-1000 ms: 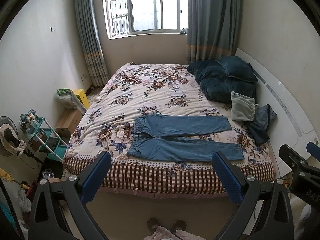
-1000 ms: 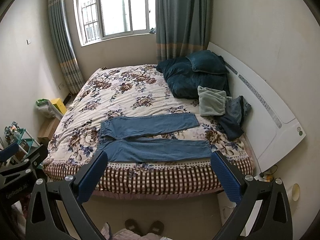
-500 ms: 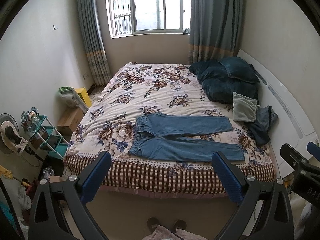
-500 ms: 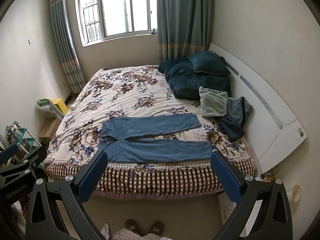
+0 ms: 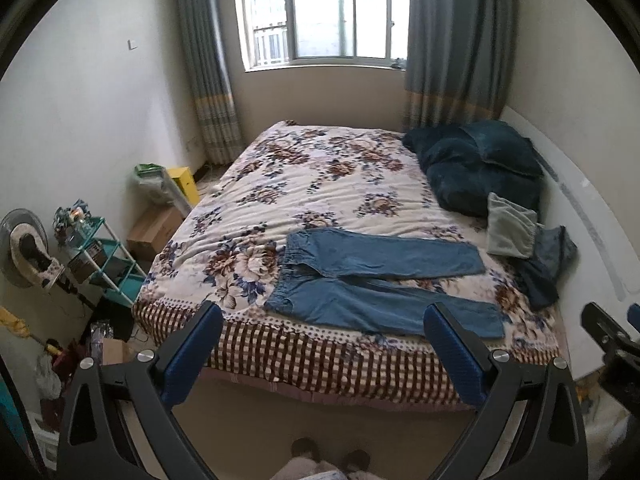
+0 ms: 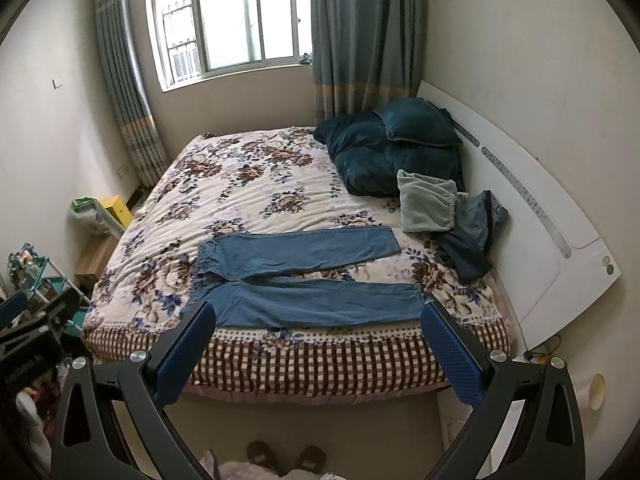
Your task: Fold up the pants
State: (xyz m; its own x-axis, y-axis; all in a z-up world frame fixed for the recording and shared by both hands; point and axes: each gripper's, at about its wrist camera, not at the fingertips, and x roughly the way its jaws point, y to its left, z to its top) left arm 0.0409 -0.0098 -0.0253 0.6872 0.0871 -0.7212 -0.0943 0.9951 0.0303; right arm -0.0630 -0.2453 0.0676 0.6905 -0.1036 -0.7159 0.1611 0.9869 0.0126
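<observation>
One pair of blue pants is lying flat across the near edge of the bed, waistband to the left, its two legs stretching right with a narrow gap between them. Two grippers are hovering short of the bed, touching nothing: the left gripper and the right gripper are both standing with fingers wide apart. Two dark teal pillows are resting by the headboard, with one grey-green garment and one dark garment heaped beside them. Two slippered feet are showing below.
</observation>
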